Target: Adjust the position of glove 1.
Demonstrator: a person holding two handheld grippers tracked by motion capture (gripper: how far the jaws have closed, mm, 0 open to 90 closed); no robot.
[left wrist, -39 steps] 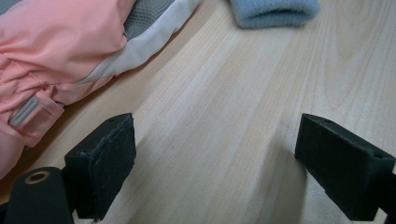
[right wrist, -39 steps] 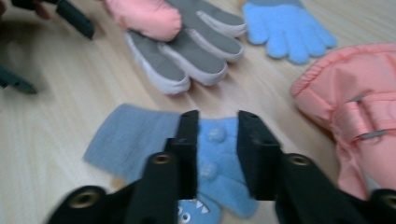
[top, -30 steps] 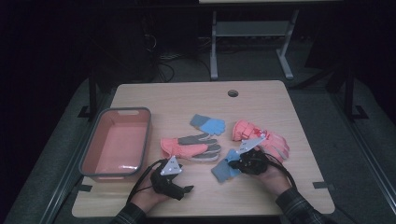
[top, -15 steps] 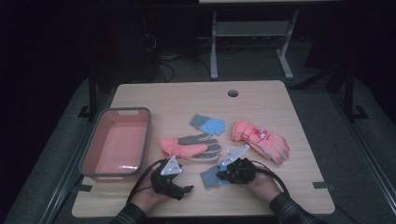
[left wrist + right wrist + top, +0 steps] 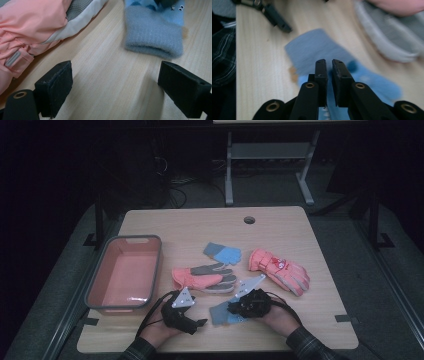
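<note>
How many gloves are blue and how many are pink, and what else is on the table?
Blue gloves: 2, one far, one near under the right claw
Pink gloves: 2, middle and right
Pink tub: 1
Total: 5

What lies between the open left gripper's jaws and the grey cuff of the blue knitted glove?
Only bare wooden table, as the left gripper view shows; the left gripper is apart from the blue knitted glove.

Dark room, grey metal rack (image 5: 267, 157)
</note>
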